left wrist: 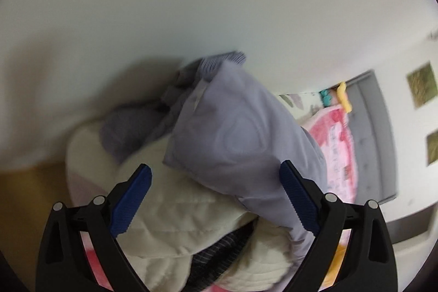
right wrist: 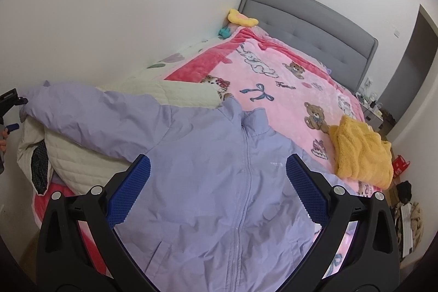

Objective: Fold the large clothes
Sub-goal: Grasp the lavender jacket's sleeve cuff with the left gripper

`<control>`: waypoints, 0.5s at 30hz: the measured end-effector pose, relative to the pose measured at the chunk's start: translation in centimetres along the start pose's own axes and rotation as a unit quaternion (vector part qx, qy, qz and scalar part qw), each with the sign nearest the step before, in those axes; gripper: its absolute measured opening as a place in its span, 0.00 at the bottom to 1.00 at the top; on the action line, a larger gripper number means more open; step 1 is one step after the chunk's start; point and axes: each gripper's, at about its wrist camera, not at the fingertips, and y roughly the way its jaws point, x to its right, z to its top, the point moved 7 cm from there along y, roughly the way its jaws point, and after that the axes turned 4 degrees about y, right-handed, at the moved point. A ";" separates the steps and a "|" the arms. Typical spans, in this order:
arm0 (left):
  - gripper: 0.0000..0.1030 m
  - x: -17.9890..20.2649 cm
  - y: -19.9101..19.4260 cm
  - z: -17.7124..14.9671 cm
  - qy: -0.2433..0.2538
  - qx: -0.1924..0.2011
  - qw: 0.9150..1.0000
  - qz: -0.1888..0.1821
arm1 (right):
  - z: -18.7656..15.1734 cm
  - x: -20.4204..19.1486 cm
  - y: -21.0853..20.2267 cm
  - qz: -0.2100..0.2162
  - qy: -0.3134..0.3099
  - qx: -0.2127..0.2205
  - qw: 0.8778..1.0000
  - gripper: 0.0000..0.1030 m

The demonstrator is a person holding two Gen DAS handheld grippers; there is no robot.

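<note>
2 grippers, left gripper and right gripper, gape above lilac jacket on pink blanket, seemingly untouched.

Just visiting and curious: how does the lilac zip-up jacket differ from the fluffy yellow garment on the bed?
The lilac zip-up jacket is spread flat, front up and zipped, while the fluffy yellow garment lies bunched in a heap. The jacket is smooth, thin fabric; the yellow one looks thick and fleecy. The jacket's sleeve drapes over a cream quilted garment; the yellow one lies apart. Both rest on the pink cartoon blanket.
</note>
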 end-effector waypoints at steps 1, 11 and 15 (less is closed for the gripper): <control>0.93 -0.4 0.6 0.0 -0.019 -0.008 1.000 -0.006 | 0.0 0.0 0.2 0.000 -0.004 0.000 1.000 0.92; 0.34 0.8 1.4 1.4 -0.058 0.038 0.996 -0.048 | -0.1 -0.7 0.4 0.002 -0.013 -0.003 1.000 0.92; 0.15 2.6 -0.2 2.0 -0.040 0.079 0.995 -0.046 | -0.2 -0.8 -0.4 0.004 -0.013 0.006 1.000 0.92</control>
